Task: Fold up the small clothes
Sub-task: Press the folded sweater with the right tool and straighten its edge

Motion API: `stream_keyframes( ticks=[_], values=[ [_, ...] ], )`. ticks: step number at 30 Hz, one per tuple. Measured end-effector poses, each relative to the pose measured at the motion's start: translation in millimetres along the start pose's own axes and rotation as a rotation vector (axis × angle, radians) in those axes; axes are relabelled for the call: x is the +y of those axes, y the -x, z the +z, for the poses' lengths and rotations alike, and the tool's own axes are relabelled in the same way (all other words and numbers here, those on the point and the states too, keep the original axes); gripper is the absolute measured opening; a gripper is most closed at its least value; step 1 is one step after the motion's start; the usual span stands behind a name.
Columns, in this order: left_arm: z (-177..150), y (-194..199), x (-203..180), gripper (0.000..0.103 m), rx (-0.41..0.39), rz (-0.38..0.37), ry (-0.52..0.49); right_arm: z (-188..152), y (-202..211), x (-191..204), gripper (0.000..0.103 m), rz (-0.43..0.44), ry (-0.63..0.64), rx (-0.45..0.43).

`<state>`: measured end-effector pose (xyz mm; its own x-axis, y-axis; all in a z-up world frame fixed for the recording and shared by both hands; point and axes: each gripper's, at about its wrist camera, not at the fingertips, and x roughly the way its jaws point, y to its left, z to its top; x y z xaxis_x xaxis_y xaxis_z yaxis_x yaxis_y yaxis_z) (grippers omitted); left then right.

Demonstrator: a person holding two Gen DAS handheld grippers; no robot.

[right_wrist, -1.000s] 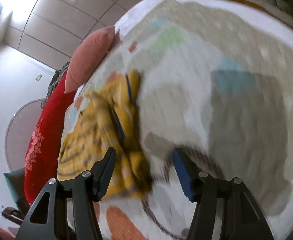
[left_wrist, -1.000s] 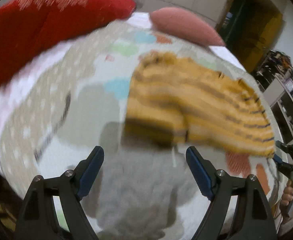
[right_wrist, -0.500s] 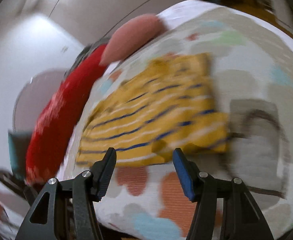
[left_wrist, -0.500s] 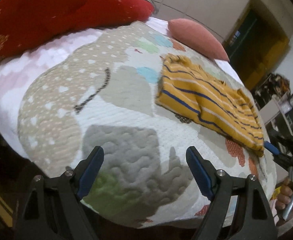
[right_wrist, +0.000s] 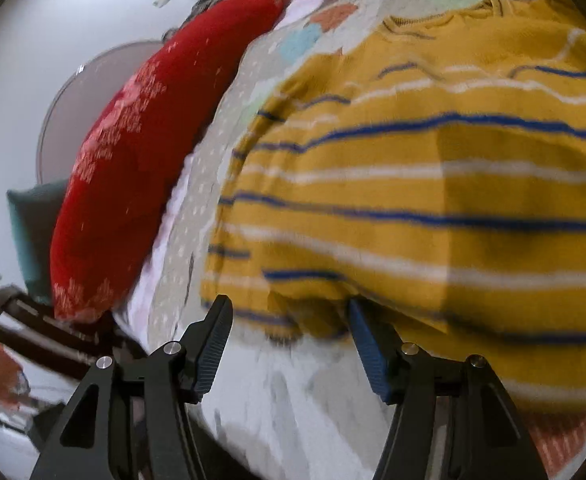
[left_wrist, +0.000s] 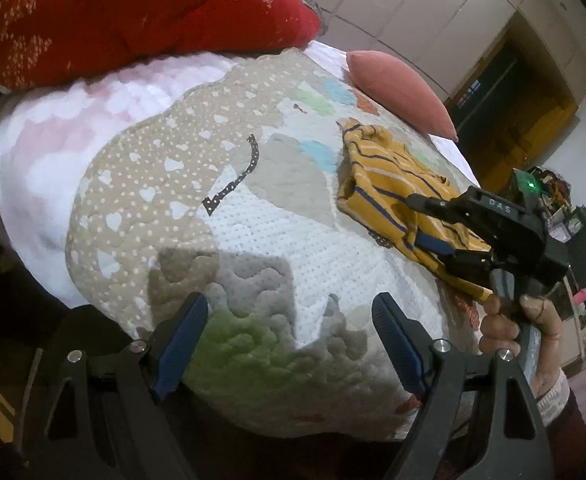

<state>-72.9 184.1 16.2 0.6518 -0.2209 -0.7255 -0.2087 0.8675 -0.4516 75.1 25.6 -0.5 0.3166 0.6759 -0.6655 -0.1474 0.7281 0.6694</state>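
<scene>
A small yellow sweater with blue and white stripes lies folded on the patchwork quilt, right of the middle. In the right wrist view the sweater fills most of the picture. My right gripper is at its near edge with the hem between the fingertips; the jaws are closing and the pads do not press the cloth. From the left wrist view the right gripper straddles the sweater's lower edge. My left gripper stands wide open over the quilt's near edge, well apart from the sweater, with nothing in it.
A large red cushion lies along the back left of the bed, and a pink pillow lies behind the sweater. A person's hand holds the right gripper's handle. Shelves and a doorway stand off to the right.
My right gripper swung across and came in on the sweater's edge, and its jaws narrowed. The left gripper drew back from the sweater towards the quilt's near edge.
</scene>
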Motion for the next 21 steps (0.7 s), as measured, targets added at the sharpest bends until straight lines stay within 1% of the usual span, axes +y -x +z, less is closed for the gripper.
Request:
stream_keyframes(
  ticks=[1,2,3,4,6,7,8,9,12,13,14,15,16,17,18,21],
  values=[
    [0.6,-1.6,1.7,0.083,0.007,-0.007,0.007,1.9,-2.3,0.9,0.049,0.022,-0.017,0.032],
    [1.0,-2.8,4.0,0.083,0.011,-0.014,0.014,-0.7,0.7,7.5,0.048,0.035,-0.005,0.056],
    [2.2,-3.6,6.5,0.083,0.010,-0.015,0.020,-5.4,5.2,21.7,0.048,0.014,0.059,0.056],
    [3.0,-3.6,8.5,0.083,0.007,-0.012,0.025,-11.8,12.5,39.2,0.048,-0.028,0.169,0.055],
    [5.7,-4.1,12.0,0.083,0.002,-0.014,0.034,-23.4,13.5,68.1,0.049,-0.104,0.333,0.049],
    [7.0,-3.9,14.0,0.083,-0.001,-0.014,0.040,-29.6,10.4,83.3,0.051,-0.146,0.424,0.044],
    [7.7,-3.7,15.5,0.083,-0.002,-0.013,0.044,-34.8,5.5,94.7,0.056,-0.178,0.499,0.038],
    [8.1,-2.5,17.7,0.083,-0.005,-0.010,0.048,-39.8,-1.7,105.1,0.060,-0.213,0.565,0.030],
    [9.7,-0.5,24.0,0.083,-0.010,0.003,0.049,-53.1,-33.6,125.1,0.061,-0.350,0.768,0.019],
    [9.8,0.9,26.2,0.083,-0.012,0.005,0.050,-58.5,-51.8,132.0,0.061,-0.417,0.857,0.013],
    [9.9,3.1,29.0,0.083,-0.017,0.008,0.053,-60.7,-62.4,131.4,0.059,-0.459,0.907,0.019],
    [10.1,5.2,33.0,0.083,-0.022,0.011,0.060,-62.9,-73.2,129.5,0.035,-0.496,0.942,0.037],
    [10.0,6.7,35.8,0.083,-0.024,0.013,0.065,-63.2,-86.9,128.1,0.018,-0.525,0.946,0.068],
    [10.3,7.6,39.2,0.083,-0.026,0.014,0.073,-59.9,-90.3,127.2,0.014,-0.521,0.925,0.074],
    [10.7,8.7,42.8,0.083,-0.028,0.015,0.083,-55.2,-90.9,128.4,0.014,-0.502,0.898,0.074],
    [12.8,11.0,47.5,0.083,-0.035,0.024,0.095,-32.5,-89.3,137.0,0.014,-0.369,0.756,0.084]
  ],
)
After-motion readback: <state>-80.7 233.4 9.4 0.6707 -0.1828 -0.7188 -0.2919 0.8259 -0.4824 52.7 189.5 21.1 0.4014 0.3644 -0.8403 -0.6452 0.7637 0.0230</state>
